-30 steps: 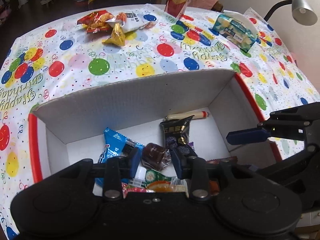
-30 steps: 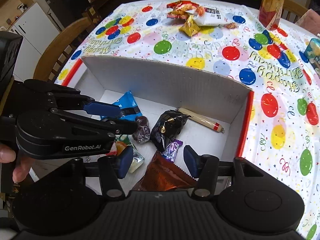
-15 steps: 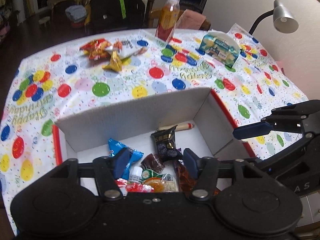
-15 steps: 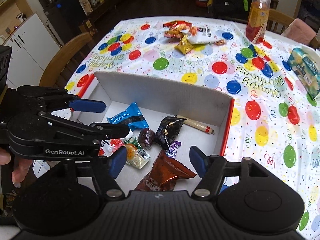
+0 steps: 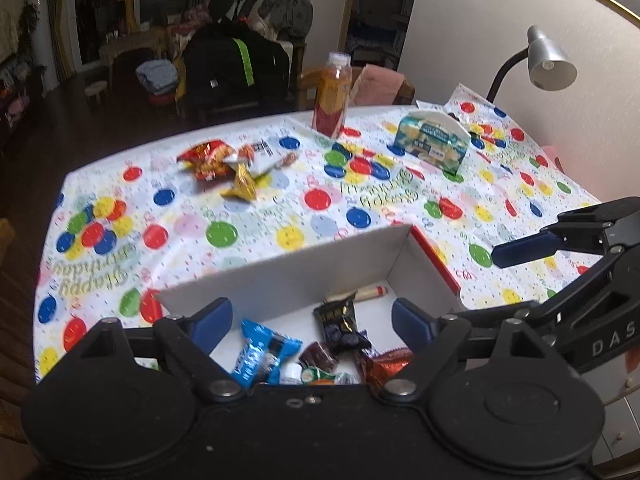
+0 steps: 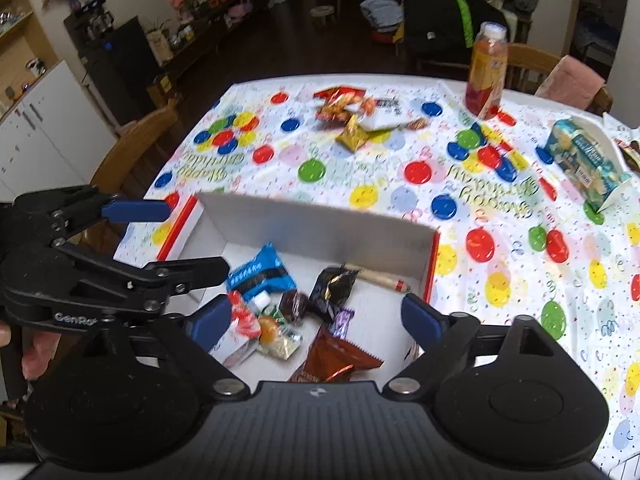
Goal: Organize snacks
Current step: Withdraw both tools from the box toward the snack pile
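**Both tongs held apart above the snack box**

The left tongs (image 5: 312, 324) hang over the near side of the white box (image 5: 280, 280), jaws spread wide with nothing between them. The right tongs (image 6: 316, 320) hover over the same box from the other side, also wide apart and empty. A hand (image 6: 34, 354) shows at the grip of the left tool.

The box sits at the near edge of the tabletop (image 6: 500, 240), which wears a balloon-print birthday cloth. Inside it lie a blue packet (image 6: 260, 276) toward the left wall, a black packet (image 6: 332, 286) near the middle, a dark round sweet (image 6: 294, 306) just beside it, a small purple wrapper (image 6: 344, 318), a red-brown foil bag (image 6: 336, 360) at the near side, and a tan stick with a red tip (image 6: 380, 278) along the far wall. A cluster of smaller wrapped items (image 6: 260, 328) fills the near left corner; I cannot tell them apart.

Toward the far edge of the tabletop, well apart from the box, a pile of snacks (image 5: 228, 160) is loose: a red-orange bag, a white packet and a gold pyramid-shaped packet (image 5: 242, 186). An orange drink bottle (image 5: 332, 96) stands upright at the far edge, and a teal pack (image 5: 432, 144) stands toward the far right corner. A desk lamp (image 5: 550, 60) leans in from the right.
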The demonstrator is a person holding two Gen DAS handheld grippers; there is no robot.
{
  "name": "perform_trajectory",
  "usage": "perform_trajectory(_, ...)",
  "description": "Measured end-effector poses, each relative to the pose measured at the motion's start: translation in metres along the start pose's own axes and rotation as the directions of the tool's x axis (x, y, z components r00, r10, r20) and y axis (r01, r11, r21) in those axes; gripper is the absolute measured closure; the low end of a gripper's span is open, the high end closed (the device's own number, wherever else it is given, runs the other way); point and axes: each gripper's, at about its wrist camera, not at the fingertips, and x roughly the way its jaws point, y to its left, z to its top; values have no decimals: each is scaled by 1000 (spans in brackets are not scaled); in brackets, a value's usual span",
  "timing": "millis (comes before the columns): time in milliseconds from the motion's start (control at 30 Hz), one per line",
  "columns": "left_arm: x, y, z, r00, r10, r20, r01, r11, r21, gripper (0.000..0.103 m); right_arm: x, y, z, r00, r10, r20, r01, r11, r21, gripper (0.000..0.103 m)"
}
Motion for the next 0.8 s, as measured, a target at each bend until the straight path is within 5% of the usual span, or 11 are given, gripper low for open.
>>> perform_trajectory(300, -3, 3, 19, 997, 50, 56, -50, 999, 8, 1, -9, -11, 27, 997, -6, 71, 5, 1000, 20, 0)
perform_trajectory(800, 47, 20, 91, 992, 94, 83, -88, 994, -71, 1, 9, -69, 116, 986, -27, 165, 31, 999, -26, 0)
